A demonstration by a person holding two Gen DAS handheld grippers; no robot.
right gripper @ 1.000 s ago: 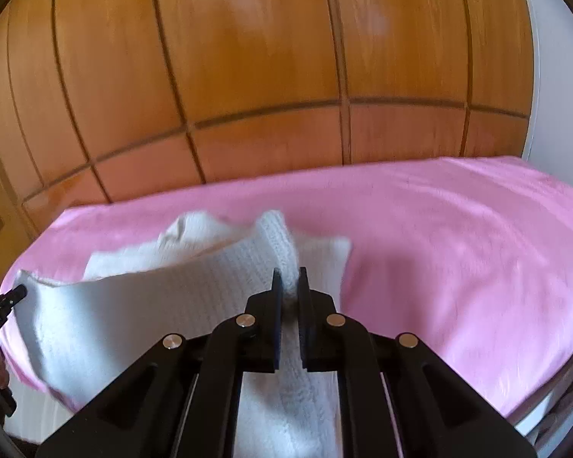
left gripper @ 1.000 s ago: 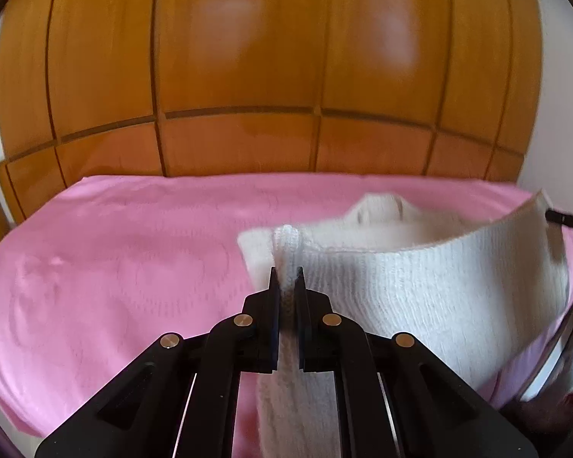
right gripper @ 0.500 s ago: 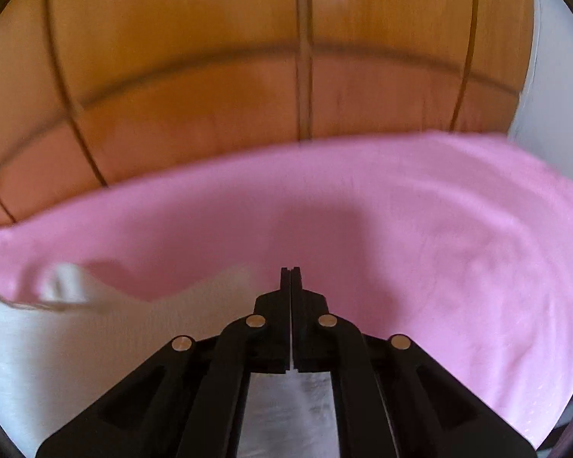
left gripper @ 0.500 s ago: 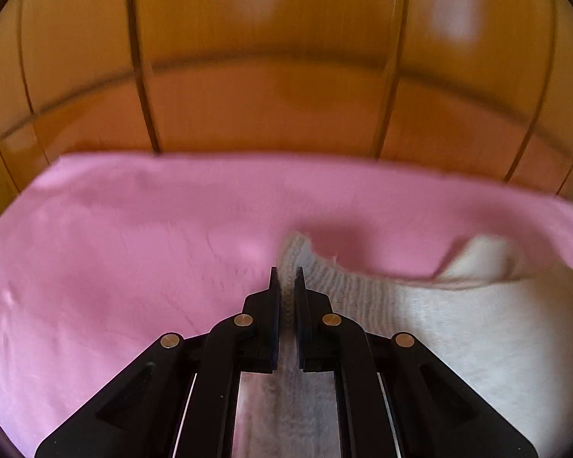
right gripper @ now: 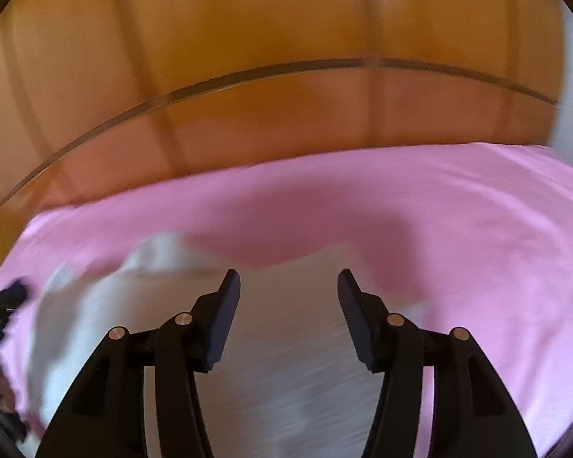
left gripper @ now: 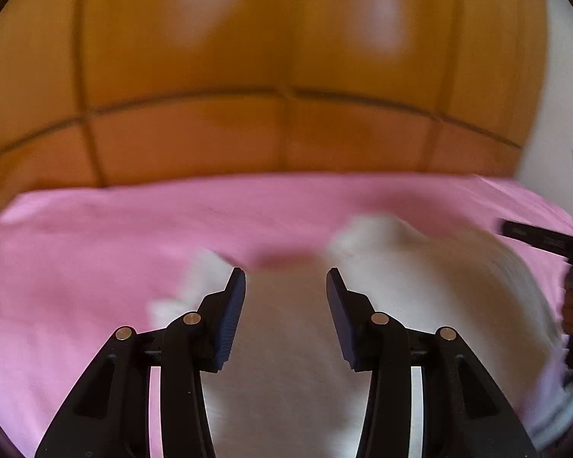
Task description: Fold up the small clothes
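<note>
A white knitted garment [left gripper: 420, 286] lies on the pink bed cover [left gripper: 76, 267], blurred by motion. It also shows in the right wrist view [right gripper: 126, 324]. My left gripper [left gripper: 285, 280] is open above the garment's left part and holds nothing. My right gripper [right gripper: 288, 280] is open above the garment's right part and holds nothing. The right gripper shows at the right edge of the left wrist view [left gripper: 542, 242]. The left gripper shows at the left edge of the right wrist view [right gripper: 0, 305].
A wooden panelled headboard [left gripper: 286, 76] stands behind the bed, also in the right wrist view [right gripper: 286, 57]. A white wall [left gripper: 565, 95] is at the right. The pink cover [right gripper: 477, 229] spreads wide on the right.
Both grippers have opened and let go of the white garment, which has dropped onto the pink cover. Both views have shifted and are blurred.
</note>
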